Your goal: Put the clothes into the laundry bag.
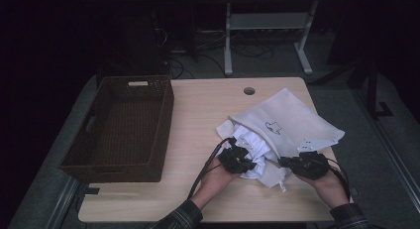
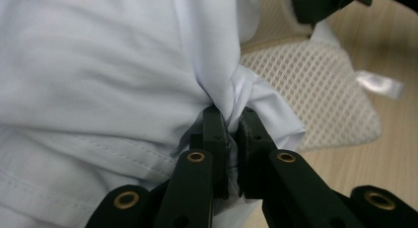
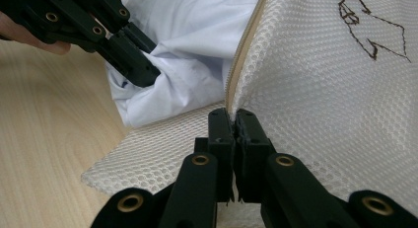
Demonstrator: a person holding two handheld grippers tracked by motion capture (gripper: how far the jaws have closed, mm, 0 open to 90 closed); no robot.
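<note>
Basket point(image 1: 119, 130) left on table point(image 1: 198, 120) — mesh bag point(image 1: 292, 125) right, shirt point(image 1: 250, 149) inside.

Dim room, grey floor point(image 1: 346, 105) (cables point(image 1: 247, 50) beyond wooden table point(image 1: 208, 105)).

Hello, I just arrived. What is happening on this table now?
A person works with two handheld grippers. The left gripper is shut on a bunched white garment, which lies partly inside a mesh laundry bag. The right gripper pinches the bag's edge by the zipper. A dark woven basket stands empty beside them.
</note>
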